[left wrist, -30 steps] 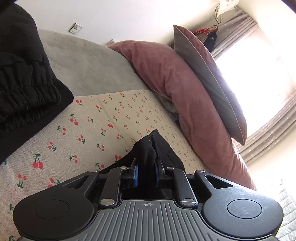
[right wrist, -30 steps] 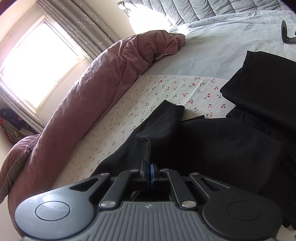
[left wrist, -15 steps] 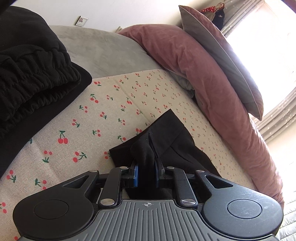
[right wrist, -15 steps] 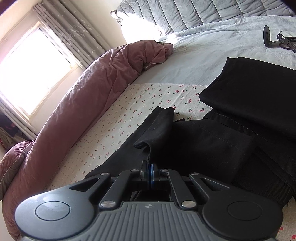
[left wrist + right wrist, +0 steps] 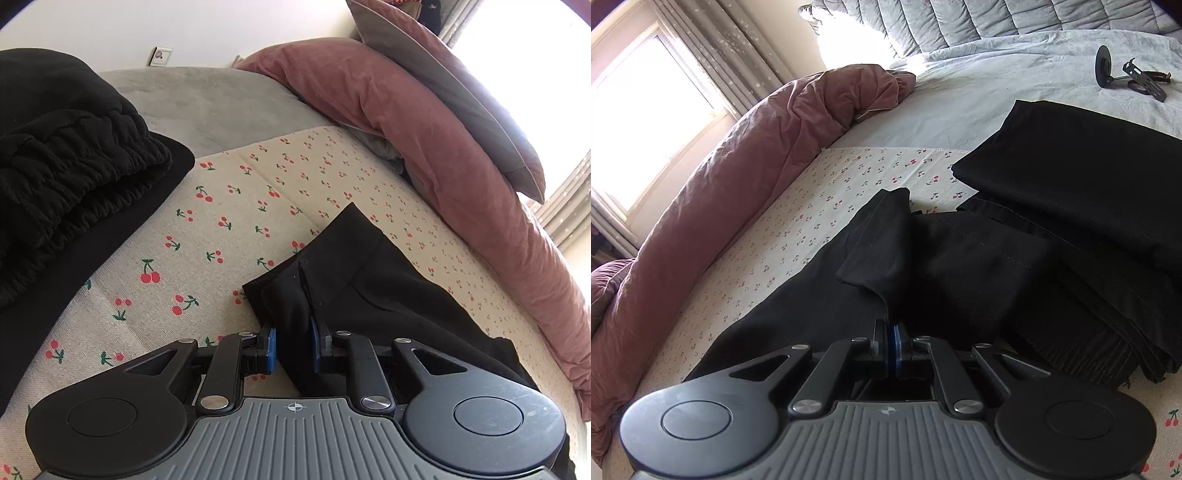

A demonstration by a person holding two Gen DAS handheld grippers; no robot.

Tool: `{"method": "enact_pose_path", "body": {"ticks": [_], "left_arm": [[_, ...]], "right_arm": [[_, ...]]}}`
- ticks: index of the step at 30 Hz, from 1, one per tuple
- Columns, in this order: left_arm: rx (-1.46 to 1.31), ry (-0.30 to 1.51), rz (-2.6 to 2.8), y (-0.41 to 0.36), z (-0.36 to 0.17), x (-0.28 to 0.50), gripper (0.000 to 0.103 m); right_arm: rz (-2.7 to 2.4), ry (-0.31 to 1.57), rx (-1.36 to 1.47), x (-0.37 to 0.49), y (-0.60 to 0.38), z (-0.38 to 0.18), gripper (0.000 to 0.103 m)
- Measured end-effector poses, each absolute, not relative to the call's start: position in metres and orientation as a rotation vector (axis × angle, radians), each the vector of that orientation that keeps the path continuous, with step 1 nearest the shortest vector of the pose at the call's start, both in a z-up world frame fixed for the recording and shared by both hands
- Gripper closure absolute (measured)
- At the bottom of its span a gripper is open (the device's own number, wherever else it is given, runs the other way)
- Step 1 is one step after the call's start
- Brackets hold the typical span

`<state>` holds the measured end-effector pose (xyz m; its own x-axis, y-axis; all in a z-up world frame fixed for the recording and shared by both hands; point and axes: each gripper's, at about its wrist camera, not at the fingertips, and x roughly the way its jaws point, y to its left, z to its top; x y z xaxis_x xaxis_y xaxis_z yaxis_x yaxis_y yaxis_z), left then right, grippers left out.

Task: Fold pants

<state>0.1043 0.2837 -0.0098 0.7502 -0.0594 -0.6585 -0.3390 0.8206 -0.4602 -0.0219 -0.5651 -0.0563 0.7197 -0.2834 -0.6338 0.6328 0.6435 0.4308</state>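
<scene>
Black pants [image 5: 369,280] lie on a cherry-print sheet [image 5: 229,206]. My left gripper [image 5: 293,345] is shut on a bunched hem of one pant leg, its blue pads pressing the thick fold. In the right wrist view my right gripper [image 5: 892,345] is shut on a thin edge of the same black pants [image 5: 886,254], whose leg end is folded back over the cloth. The held cloth rests low on the bed in both views.
A black garment with an elastic waistband [image 5: 74,162] lies at the left. Folded black clothes [image 5: 1082,177] are stacked at the right. A pink duvet [image 5: 424,129] and pillow [image 5: 443,85] line the window side. A black metal stand [image 5: 1123,74] lies on the grey blanket [image 5: 979,96].
Both grippers have moved forward and lower with the pant leg ends in them; the ends now lie further onto the sheet, nearer the other black garments. Both grips are unchanged.
</scene>
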Motion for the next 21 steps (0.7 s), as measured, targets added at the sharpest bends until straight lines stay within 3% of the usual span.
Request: {"method": "enact_pose_path", "body": {"ticks": [1, 3, 11, 13, 15, 21], "left_arm": [[-0.598, 0.719, 0.164, 0.284, -0.010, 0.104, 0.085], [-0.598, 0.721, 0.165, 0.283, -0.010, 0.104, 0.085], [-0.596, 0.726, 0.179, 0.282, -0.011, 0.105, 0.082], [-0.598, 0.725, 0.178, 0.282, -0.011, 0.105, 0.082], [-0.612, 0.725, 0.179, 0.284, -0.012, 0.105, 0.082], [-0.623, 0.720, 0.181, 0.285, -0.012, 0.104, 0.083]], "right_arm": [[-0.571, 0.569, 0.663, -0.020, -0.565, -0.057, 0.081], [-0.592, 0.587, 0.592, -0.015, -0.565, -0.058, 0.065], [-0.590, 0.616, 0.283, 0.015, -0.543, -0.056, 0.053], [-0.603, 0.645, 0.188, 0.027, -0.538, -0.062, 0.057], [-0.634, 0.671, 0.169, 0.030, -0.541, -0.064, 0.101], [-0.674, 0.472, 0.579, -0.039, -0.581, -0.048, 0.103]]}}
